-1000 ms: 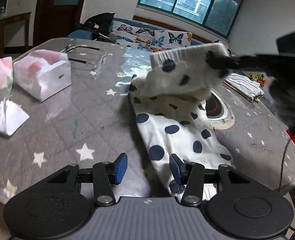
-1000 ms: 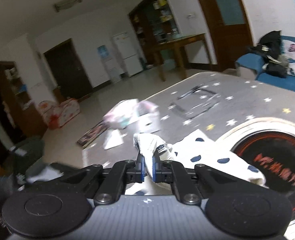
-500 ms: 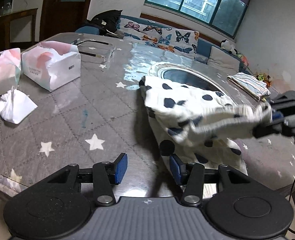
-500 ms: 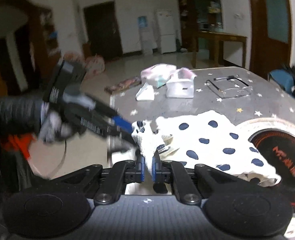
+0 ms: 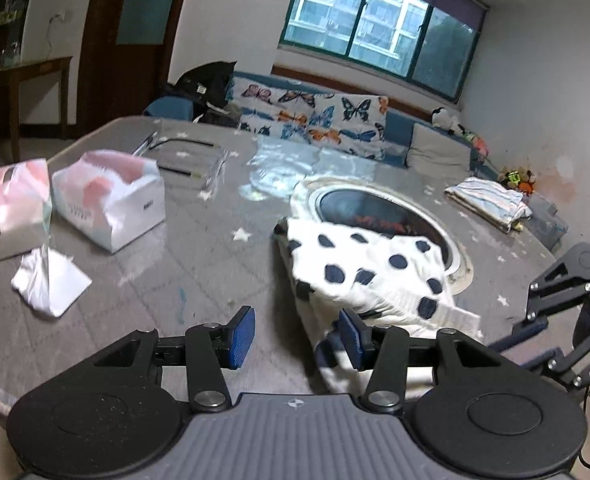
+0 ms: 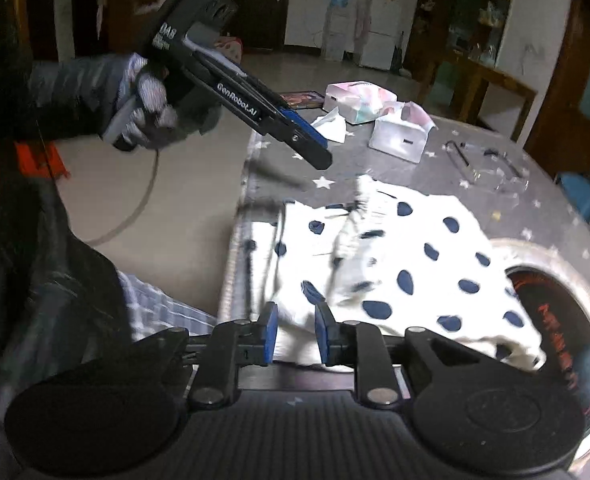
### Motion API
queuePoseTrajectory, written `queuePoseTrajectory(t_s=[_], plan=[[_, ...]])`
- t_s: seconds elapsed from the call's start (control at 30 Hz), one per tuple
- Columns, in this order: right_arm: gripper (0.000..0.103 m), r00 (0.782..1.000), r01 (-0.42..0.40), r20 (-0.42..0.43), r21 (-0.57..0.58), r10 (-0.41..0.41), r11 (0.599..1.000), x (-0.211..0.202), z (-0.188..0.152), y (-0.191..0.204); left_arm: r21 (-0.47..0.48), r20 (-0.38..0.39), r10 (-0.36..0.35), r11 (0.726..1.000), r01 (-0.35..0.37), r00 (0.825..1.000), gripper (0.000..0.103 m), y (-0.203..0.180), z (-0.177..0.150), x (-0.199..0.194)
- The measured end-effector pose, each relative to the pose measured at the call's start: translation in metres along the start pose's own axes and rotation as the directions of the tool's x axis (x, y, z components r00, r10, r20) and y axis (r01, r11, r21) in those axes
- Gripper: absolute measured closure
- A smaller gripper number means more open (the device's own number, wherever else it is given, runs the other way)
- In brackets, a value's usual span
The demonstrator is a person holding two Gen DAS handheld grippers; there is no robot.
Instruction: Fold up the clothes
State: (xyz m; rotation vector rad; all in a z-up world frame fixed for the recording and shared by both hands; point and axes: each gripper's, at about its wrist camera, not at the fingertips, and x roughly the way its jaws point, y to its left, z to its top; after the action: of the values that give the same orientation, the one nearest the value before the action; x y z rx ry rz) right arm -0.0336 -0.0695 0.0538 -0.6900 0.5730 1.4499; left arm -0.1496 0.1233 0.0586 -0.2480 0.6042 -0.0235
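From the left wrist view, the left hand-held gripper (image 5: 295,338) is hanging with its blue pads spread wide and nothing between them, as it was half a second ago. The white garment with dark dots (image 5: 369,276) is no longer being carried across by the other tool; it is now lying folded over on itself on the grey star-print worktop (image 5: 199,248), partly overlapping the rim of the round inset burner (image 5: 379,210). Its near end is disappearing behind the left gripper's right finger, and motion blur is softening its edges. The right hand-held gripper (image 5: 535,330) is showing only as black linkage at the right edge. Two tissue packs (image 5: 107,198) and a crumpled tissue (image 5: 49,282) are sitting to the left, and a folded striped cloth (image 5: 489,200) is lying well apart on the far right.

From the right wrist view, the right hand-held gripper (image 6: 293,334), which was pinching cloth half a second ago, is now standing with its fingers parted and holding nothing. The garment (image 6: 407,264) is lying flat just beyond them, with a bunched, blurred ridge running across its middle. A gloved hand (image 6: 143,114) is holding the left hand-held gripper (image 6: 311,148) above the worktop's near corner; seen side-on here, its spread cannot be told.
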Motion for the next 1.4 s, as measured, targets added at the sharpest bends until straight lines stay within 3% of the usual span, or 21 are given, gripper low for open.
queuePoseTrajectory(t_s=[0.1,0.17,0.23,0.37,0.5,0.57,0.63,0.7,0.8,0.87,0.97,1.0,1.1,1.2,1.3,1.4], plan=[[0.081,1.0,0.014,0.019,0.072,-0.016,0.997,-0.007,0.003,-0.008,0.008,0.011,-0.015,1.0,0.015,1.0,0.053,-0.002,0.002,-0.002],[0.074,0.998,0.042,0.032,0.136,-0.046,0.99,-0.009,0.005,-0.016,0.01,0.018,-0.028,1.0,0.028,0.999,0.053,-0.004,0.002,-0.002],[0.072,0.995,0.079,0.035,0.211,-0.089,0.974,-0.007,0.007,-0.027,0.012,0.023,-0.039,0.999,0.039,0.999,0.053,-0.005,0.003,-0.002],[0.064,0.996,0.067,0.029,0.354,-0.082,0.933,0.01,0.006,-0.052,0.02,0.027,-0.049,0.999,0.048,0.998,0.053,-0.008,0.004,-0.001],[0.064,0.999,0.019,0.03,0.436,-0.036,0.9,0.027,0.002,-0.065,0.019,0.031,-0.044,0.999,0.043,0.999,0.053,-0.006,0.006,-0.001],[0.071,0.999,0.005,0.033,0.448,-0.022,0.894,0.032,0.001,-0.067,0.02,0.03,-0.042,0.999,0.041,0.999,0.053,-0.006,0.006,-0.001],[0.084,0.999,0.033,0.021,0.41,-0.046,0.912,0.033,0.004,-0.062,0.023,0.029,-0.04,0.999,0.039,0.999,0.053,-0.005,0.007,-0.001],[0.084,0.996,0.071,0.018,0.358,-0.083,0.931,0.031,0.008,-0.055,0.027,0.031,-0.038,0.999,0.037,0.999,0.053,-0.005,0.009,-0.001],[0.085,0.974,0.212,0.052,0.105,-0.218,0.972,0.015,0.018,-0.025,0.031,0.047,-0.035,0.999,0.034,0.998,0.053,-0.004,0.014,-0.002],[0.085,0.951,0.304,0.087,-0.103,-0.296,0.947,0.006,0.02,0.001,0.032,0.061,-0.033,0.999,0.032,0.998,0.053,-0.003,0.017,-0.004],[0.085,0.941,0.337,0.104,-0.364,-0.322,0.868,0.004,0.012,0.034,0.031,0.074,-0.031,0.999,0.029,0.997,0.053,-0.002,0.021,-0.005],[0.085,0.945,0.325,0.093,-0.398,-0.315,0.858,0.006,0.009,0.04,0.03,0.076,-0.029,0.999,0.027,0.997,0.053,-0.001,0.022,-0.005],[0.085,0.953,0.292,0.065,-0.461,-0.297,0.838,0.011,-0.001,0.052,0.038,0.075,-0.042,0.999,0.039,0.996,0.053,-0.005,0.025,-0.001],[0.085,0.969,0.239,0.049,-0.432,-0.242,0.869,0.011,-0.003,0.055,0.047,0.072,-0.057,0.997,0.053,0.996,0.053,-0.01,0.028,0.004],[0.085,0.976,0.21,0.036,-0.44,-0.216,0.873,0.011,-0.003,0.061,0.057,0.07,-0.072,0.996,0.068,0.995,0.053,-0.015,0.031,0.009],[0.085,0.984,0.177,0.033,-0.361,-0.176,0.916,0.011,0.003,0.052,0.066,0.067,-0.086,0.994,0.082,0.994,0.053,-0.02,0.034,0.015]])
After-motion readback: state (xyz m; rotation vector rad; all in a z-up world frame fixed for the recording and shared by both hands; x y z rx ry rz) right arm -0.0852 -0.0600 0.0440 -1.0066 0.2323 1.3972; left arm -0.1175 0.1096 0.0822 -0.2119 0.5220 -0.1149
